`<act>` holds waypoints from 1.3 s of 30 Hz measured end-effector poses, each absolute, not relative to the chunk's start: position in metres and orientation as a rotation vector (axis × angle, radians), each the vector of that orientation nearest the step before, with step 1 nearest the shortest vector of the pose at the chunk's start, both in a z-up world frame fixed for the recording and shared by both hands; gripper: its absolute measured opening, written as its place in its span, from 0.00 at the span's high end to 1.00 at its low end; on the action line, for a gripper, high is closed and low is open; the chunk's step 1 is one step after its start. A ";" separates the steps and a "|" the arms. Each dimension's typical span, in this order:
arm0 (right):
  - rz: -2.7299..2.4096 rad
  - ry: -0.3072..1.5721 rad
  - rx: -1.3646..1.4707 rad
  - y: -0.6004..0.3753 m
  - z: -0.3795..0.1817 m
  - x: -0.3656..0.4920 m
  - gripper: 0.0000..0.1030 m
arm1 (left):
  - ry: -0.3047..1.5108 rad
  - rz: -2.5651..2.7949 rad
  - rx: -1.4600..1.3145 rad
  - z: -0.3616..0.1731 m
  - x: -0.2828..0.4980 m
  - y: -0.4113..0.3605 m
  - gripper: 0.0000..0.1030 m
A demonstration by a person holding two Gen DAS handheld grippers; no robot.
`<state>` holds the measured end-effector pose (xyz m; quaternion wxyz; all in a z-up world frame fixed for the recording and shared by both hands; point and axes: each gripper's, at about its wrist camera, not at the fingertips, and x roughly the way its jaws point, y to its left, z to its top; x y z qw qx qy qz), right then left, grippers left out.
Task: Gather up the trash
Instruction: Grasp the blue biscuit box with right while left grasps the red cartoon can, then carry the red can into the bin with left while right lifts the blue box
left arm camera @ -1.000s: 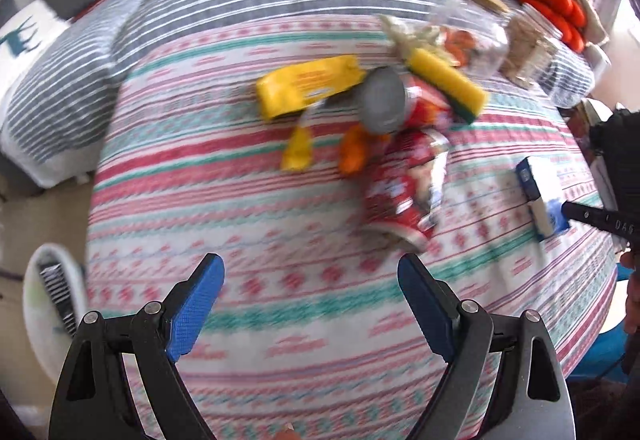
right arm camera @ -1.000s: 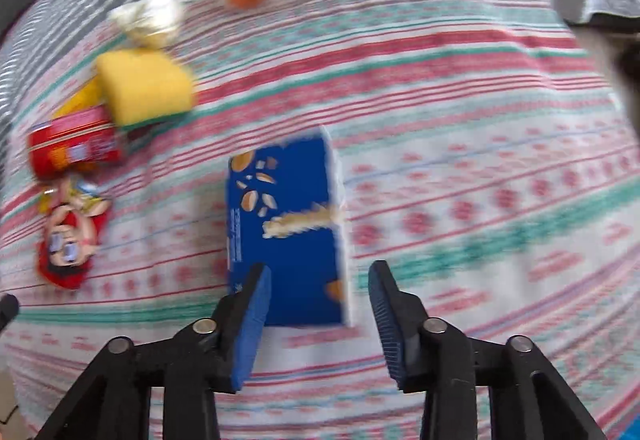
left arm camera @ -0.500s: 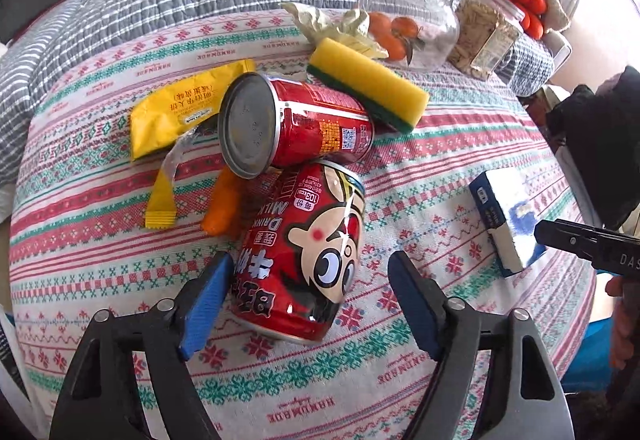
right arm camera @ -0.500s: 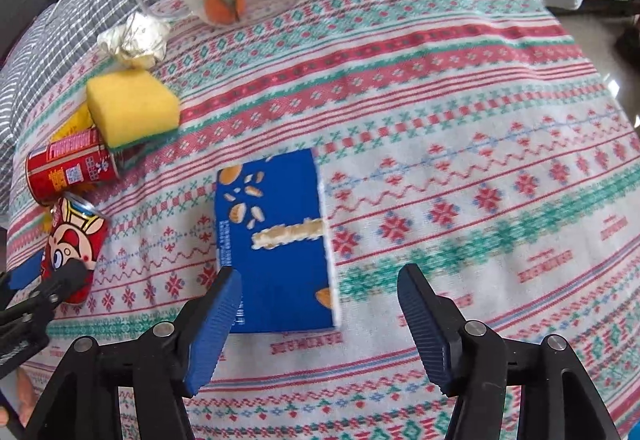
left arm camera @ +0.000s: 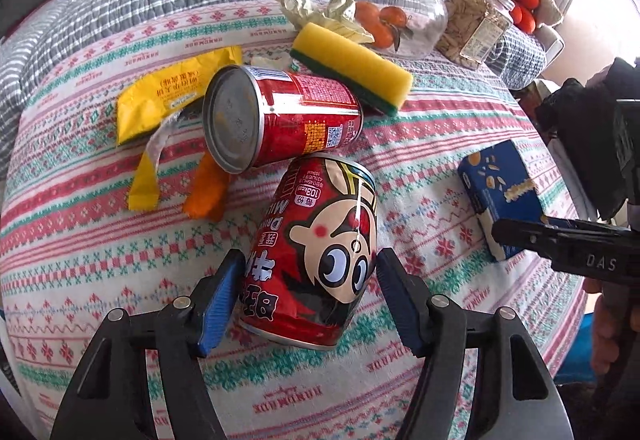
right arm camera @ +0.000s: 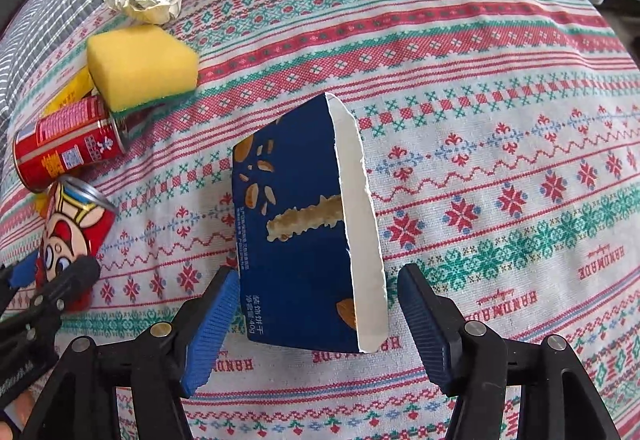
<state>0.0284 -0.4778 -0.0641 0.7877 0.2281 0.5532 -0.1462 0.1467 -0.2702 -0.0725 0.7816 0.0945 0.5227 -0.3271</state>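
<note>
red cartoon can (left arm camera: 316, 256) is straddled by the left gripper (left arm camera: 310, 298), jaws closing; blue box (right arm camera: 304, 240) is framed between the right gripper (right arm camera: 316, 314) jaws, held apart.

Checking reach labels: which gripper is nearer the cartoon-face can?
Left. The left gripper straddles the cartoon-face can, jaws closing; the right gripper straddles the blue box beside it.

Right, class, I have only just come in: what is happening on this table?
A person is clearing trash with a hand-held gripper in each hand. The left gripper straddles a cartoon drink can lying on the patterned tablecloth, its jaws closing but not yet pressing. The right gripper straddles a torn blue snack box, jaws open. A second can, sponge and wrappers lie untouched.
</note>
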 end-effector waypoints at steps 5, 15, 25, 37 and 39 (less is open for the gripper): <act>-0.321 1.174 0.448 -0.472 -0.058 0.027 0.32 | 1.145 -0.699 0.195 -0.067 0.138 -0.259 0.32; -0.335 1.225 0.360 -0.463 -0.071 0.035 0.41 | 1.148 -0.695 0.160 -0.050 0.123 -0.218 0.32; -0.255 1.142 0.366 -0.429 -0.040 0.039 0.41 | 1.105 -0.635 0.040 -0.019 0.123 -0.142 0.32; -0.049 1.080 0.260 -0.315 -0.014 0.088 0.41 | 1.069 -0.395 -0.101 -0.010 0.146 -0.006 0.32; -0.026 1.087 0.246 -0.298 -0.016 0.094 0.41 | 1.071 -0.354 -0.122 -0.012 0.149 0.017 0.32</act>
